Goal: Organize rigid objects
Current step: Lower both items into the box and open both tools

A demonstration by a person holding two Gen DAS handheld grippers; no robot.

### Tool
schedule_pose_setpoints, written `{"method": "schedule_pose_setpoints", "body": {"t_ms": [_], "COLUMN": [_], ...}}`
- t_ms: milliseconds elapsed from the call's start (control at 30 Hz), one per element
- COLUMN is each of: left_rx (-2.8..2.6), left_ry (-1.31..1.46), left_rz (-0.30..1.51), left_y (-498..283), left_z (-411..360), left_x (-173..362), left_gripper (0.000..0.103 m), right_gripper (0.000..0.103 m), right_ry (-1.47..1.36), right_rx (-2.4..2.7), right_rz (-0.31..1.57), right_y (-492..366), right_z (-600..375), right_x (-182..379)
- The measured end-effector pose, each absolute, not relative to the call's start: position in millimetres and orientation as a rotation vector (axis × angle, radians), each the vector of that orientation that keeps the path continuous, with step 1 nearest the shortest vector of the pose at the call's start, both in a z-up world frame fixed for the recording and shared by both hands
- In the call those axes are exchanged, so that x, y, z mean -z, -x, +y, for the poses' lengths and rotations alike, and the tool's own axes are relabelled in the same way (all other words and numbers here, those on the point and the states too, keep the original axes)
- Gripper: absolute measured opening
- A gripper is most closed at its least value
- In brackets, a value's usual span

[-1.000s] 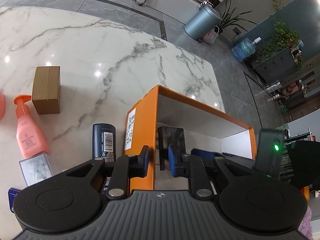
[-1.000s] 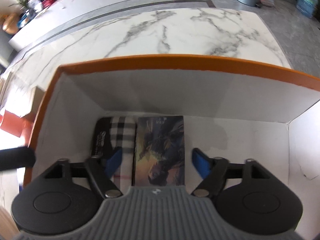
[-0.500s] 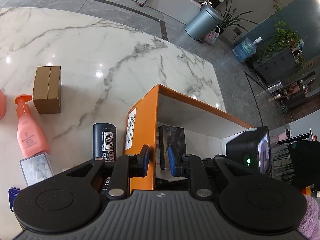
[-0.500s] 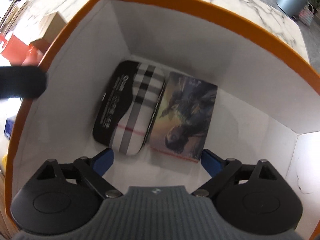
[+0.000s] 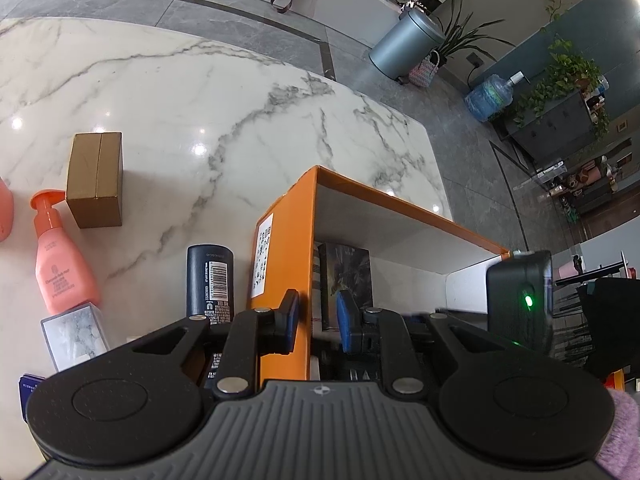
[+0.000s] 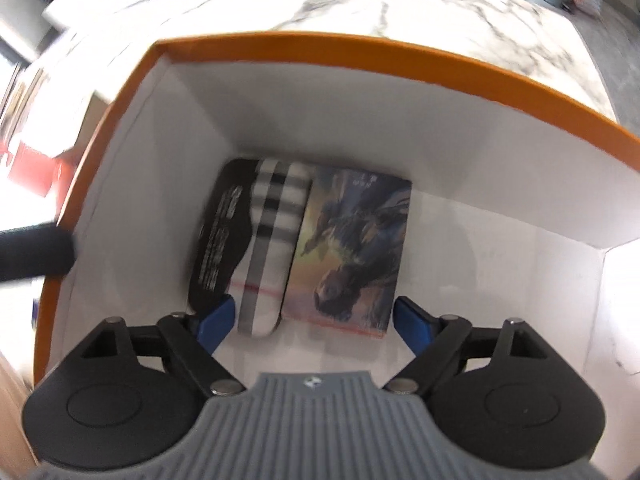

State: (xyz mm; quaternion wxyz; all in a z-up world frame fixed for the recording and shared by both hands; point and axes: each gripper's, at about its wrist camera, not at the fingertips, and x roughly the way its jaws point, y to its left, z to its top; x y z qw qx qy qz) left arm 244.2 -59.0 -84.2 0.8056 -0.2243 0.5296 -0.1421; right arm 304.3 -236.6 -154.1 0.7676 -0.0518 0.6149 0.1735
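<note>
The left tool (image 5: 316, 320) is clamped on the near-left wall of the orange box (image 5: 280, 264): one pad presses the orange outer face, the other the white inner face, with the wall's edge running up between them. To the left of this tool, on the marble bench (image 5: 200, 100), a dark blue bottle (image 5: 210, 280) lies just beside the box, then a coral pump bottle (image 5: 60, 268), a gold carton (image 5: 96, 180) and a small marble-print box (image 5: 74, 336).

The right tool (image 6: 312, 316) hangs over the open box, pointing steeply down into it, its blue pads set wide apart and gripping nothing; its jaws have just closed slightly from a wider spread. Ahead of it on the white floor of the box lie a plaid-patterned case (image 6: 260, 248) and a flat picture box (image 6: 352, 248), side by side and touching. The left pad overlaps the case's near end in the view; the right pad sits just beside the picture box's near corner. Whether either pad touches cannot be told. This view is blurred.
</note>
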Motion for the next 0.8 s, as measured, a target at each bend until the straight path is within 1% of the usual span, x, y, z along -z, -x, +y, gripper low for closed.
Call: {"method": "schedule_pose_setpoints", "body": {"t_ms": [33,67,100,133,167,233,300,433,667,800], "left_rx": [0.303,0.304,0.303,0.303,0.304,0.303,0.306,0.306,0.310,0.323], "left_ry": [0.479,0.477,0.477,0.480,0.482,0.486,0.485,0.484,0.486,0.465], "left_rz": [1.133,1.133,1.132,1.133,1.133,1.133,1.134,1.132,1.125,1.092], "left_y": [-244.1,-243.8,-243.3,-243.3,-243.4,-243.2,-243.1,-242.5,-239.8,-229.0], "left_z": [-59.0,-58.8,-58.4,-58.1,-58.4,-57.9,-57.7,-57.4,-56.6,-54.9], "left_x": [84.0,84.0,83.7,83.8,83.4,82.3,81.2,80.9,79.4,69.9], "left_gripper": [0.022,0.022,0.023,0.023,0.022,0.022,0.022,0.023,0.022,0.022], "right_gripper": [0.088,0.085,0.073,0.066,0.055,0.049,0.031,0.019,0.018,0.025], "right_ry": [0.124,0.128,0.124,0.114,0.101,0.079,0.071,-0.002,-0.075,-0.068], "right_rx": [-0.383,-0.374,-0.358,-0.351,-0.357,-0.375,-0.372,-0.384,-0.371,-0.369], "right_rz": [1.353,1.387,1.423,1.449,1.468,1.485,1.474,1.444,1.436,1.409], "right_y": [-300.6,-298.0,-297.1,-296.4,-295.8,-296.1,-298.5,-303.9,-305.0,-297.7], "right_z": [-235.1,-234.1,-233.9,-233.5,-232.6,-229.5,-225.5,-222.0,-229.0,-230.2], "right_x": [153.1,153.6,154.3,154.4,154.6,156.3,158.5,158.9,156.4,143.9]}}
